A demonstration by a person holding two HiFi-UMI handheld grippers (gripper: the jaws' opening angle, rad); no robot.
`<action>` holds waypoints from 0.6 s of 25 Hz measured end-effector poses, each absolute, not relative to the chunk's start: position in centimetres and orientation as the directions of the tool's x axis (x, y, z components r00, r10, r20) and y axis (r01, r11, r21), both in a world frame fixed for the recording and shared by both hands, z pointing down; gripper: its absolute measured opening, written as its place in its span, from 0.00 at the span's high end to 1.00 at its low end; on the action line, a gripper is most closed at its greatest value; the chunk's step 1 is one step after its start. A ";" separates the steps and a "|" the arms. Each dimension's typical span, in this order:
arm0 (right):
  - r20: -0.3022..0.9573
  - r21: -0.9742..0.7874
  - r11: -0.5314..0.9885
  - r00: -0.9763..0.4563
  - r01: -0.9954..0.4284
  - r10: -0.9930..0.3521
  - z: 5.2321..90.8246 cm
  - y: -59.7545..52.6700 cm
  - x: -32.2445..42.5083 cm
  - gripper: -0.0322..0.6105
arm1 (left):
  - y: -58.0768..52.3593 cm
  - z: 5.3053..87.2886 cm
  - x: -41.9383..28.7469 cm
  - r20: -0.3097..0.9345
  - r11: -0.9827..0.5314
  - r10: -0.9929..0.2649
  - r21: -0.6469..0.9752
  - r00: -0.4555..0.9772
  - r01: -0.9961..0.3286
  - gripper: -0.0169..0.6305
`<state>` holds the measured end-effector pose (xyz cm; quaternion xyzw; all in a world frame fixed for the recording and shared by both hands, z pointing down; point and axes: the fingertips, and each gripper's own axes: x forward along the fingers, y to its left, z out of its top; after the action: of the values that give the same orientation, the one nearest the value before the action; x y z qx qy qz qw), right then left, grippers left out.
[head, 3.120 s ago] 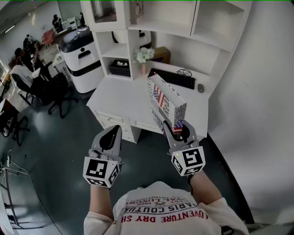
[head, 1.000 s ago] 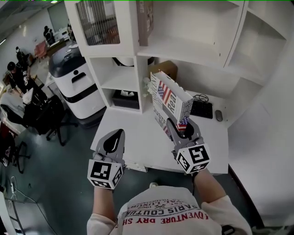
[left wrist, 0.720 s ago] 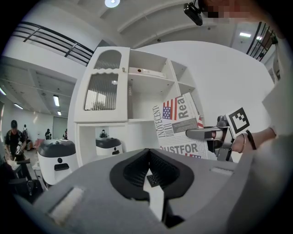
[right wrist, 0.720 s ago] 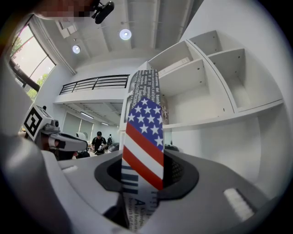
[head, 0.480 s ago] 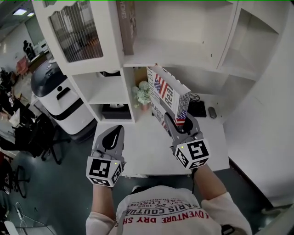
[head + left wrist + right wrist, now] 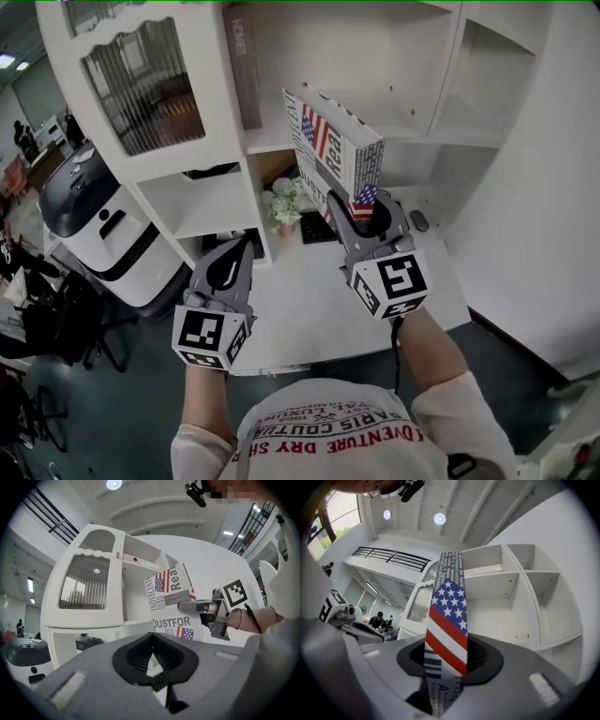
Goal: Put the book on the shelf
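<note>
The book [image 6: 333,150], a thick white volume with American flag print, stands upright in the air, its top at the level of the open shelf [image 6: 403,117] of the white shelf unit. My right gripper [image 6: 367,216] is shut on its lower edge; in the right gripper view the flag-printed spine [image 6: 447,625] rises between the pads of the right gripper [image 6: 447,665]. My left gripper [image 6: 236,262] hangs lower and to the left, shut with nothing in it. In the left gripper view the book [image 6: 171,602] and the right gripper [image 6: 201,606] show beyond the left gripper [image 6: 157,679].
A dark book [image 6: 246,66] stands at the shelf's left end, beside a glass-fronted cabinet door [image 6: 141,84]. Below are a flower vase [image 6: 281,206], a keyboard [image 6: 314,228], a mouse [image 6: 417,220] and the white desk [image 6: 300,300]. A white and black machine [image 6: 89,225] stands left.
The right gripper has lifted the book from desk height up to the level of the open shelf, and the shelf unit has come nearer. The left gripper stays shut at the lower left.
</note>
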<state>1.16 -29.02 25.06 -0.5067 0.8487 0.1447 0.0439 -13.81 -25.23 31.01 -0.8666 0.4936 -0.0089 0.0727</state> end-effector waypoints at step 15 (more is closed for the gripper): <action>-0.240 0.199 0.367 -0.409 -0.909 -0.881 14.6 -33.7 -1.9 0.72 | -24.9 28.8 -16.6 -0.117 -0.530 -0.826 -0.172 0.551 -0.830 0.97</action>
<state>-1.89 -33.73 14.62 -0.5418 0.8256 0.1507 0.0462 -16.60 -24.89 28.84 -0.8745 0.4736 0.0104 0.1041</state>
